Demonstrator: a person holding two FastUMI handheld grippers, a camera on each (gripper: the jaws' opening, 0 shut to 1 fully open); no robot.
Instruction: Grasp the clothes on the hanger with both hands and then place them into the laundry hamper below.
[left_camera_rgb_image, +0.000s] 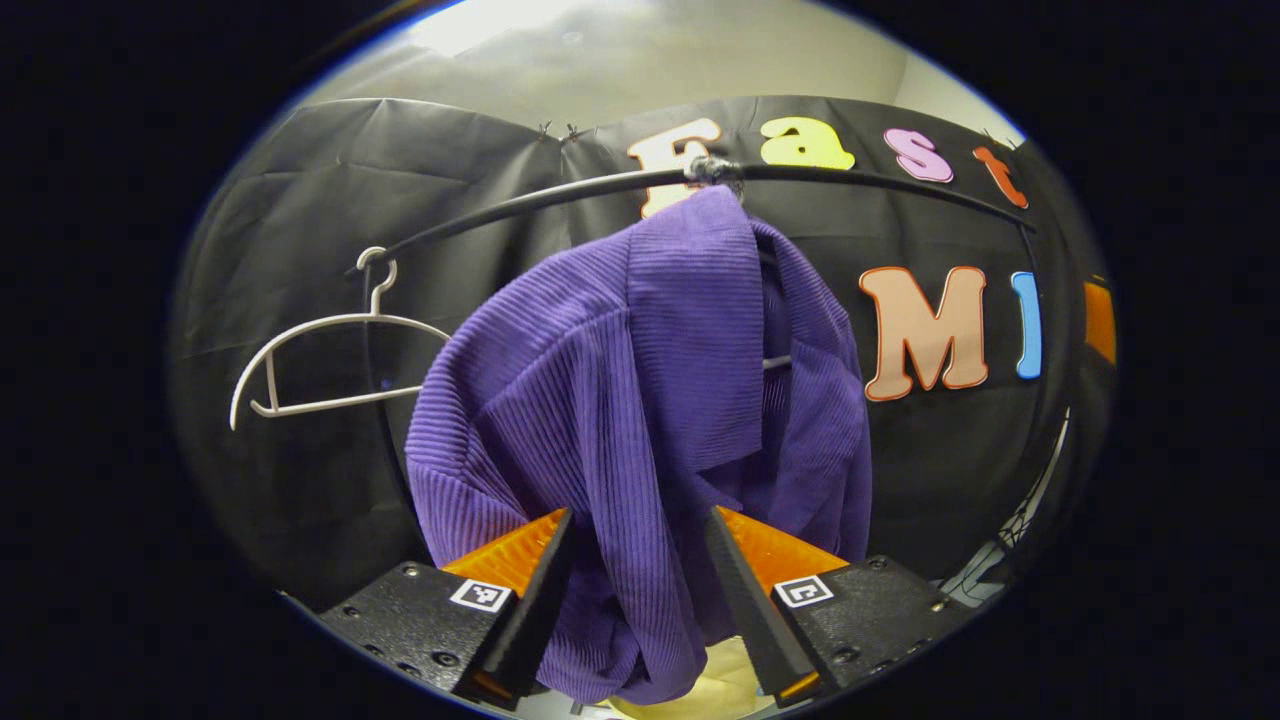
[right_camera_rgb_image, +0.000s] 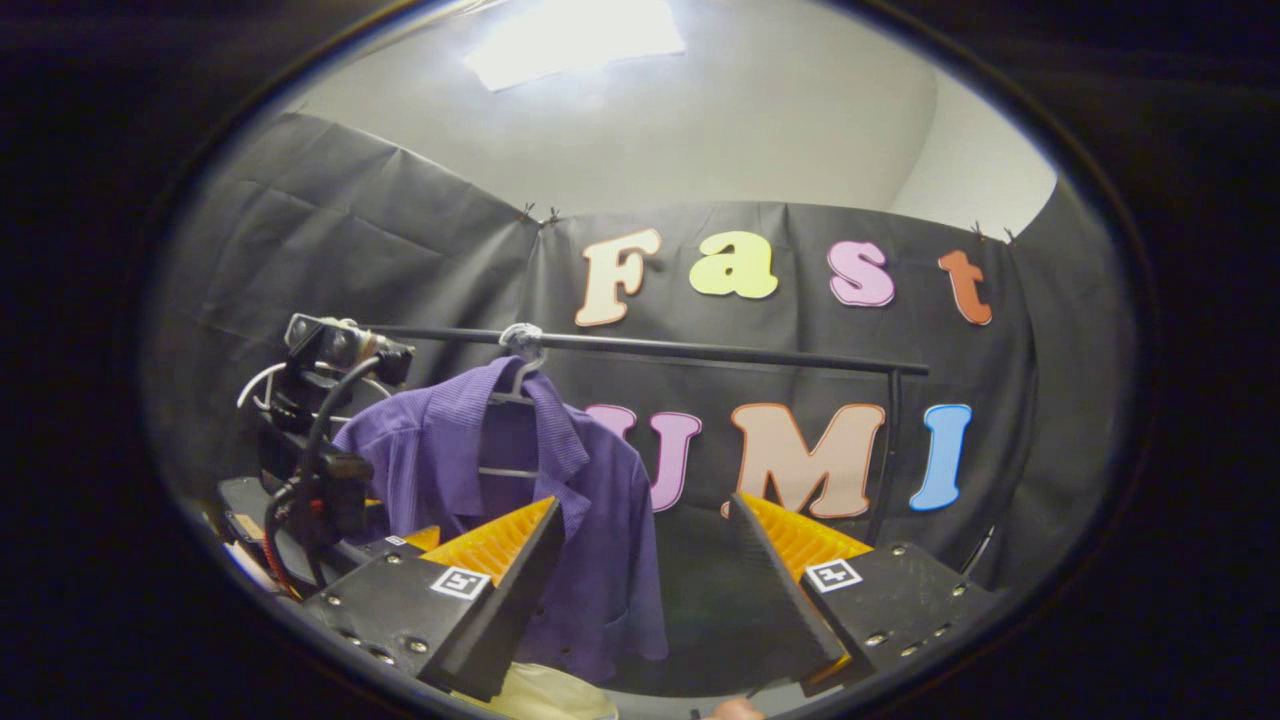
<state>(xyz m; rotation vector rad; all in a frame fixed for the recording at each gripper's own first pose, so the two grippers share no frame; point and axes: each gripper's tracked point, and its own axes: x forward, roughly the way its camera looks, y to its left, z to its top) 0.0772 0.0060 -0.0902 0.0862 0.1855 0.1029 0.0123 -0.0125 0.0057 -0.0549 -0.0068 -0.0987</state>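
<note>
The left gripper (left_camera_rgb_image: 638, 560) points level and slightly upward at the shirt (left_camera_rgb_image: 640, 420), its 2 fingers spread wide with a fold of the purple cloth hanging in the gap between them; whether either finger touches the cloth I cannot tell. The right gripper (right_camera_rgb_image: 645, 560) is held farther back, also aimed slightly upward, its 2 fingers wide apart with nothing between them. In the right gripper view the shirt (right_camera_rgb_image: 560, 500) hangs ahead and to the left of that gripper, and the left gripper (right_camera_rgb_image: 330, 480), with its cables, sits just left of the shirt. There is 1 shirt, draped on 1 hanger (right_camera_rgb_image: 515, 390) that hooks over 1 black rail (right_camera_rgb_image: 700, 350). A 2nd hanger (left_camera_rgb_image: 330, 350), white and bare, hangs on the rail (left_camera_rgb_image: 560, 195) to the left of the left gripper's fingers. Something pale yellow (left_camera_rgb_image: 720, 690) shows low between the left gripper's fingers, below the shirt's hem; what it is I cannot tell.
</note>
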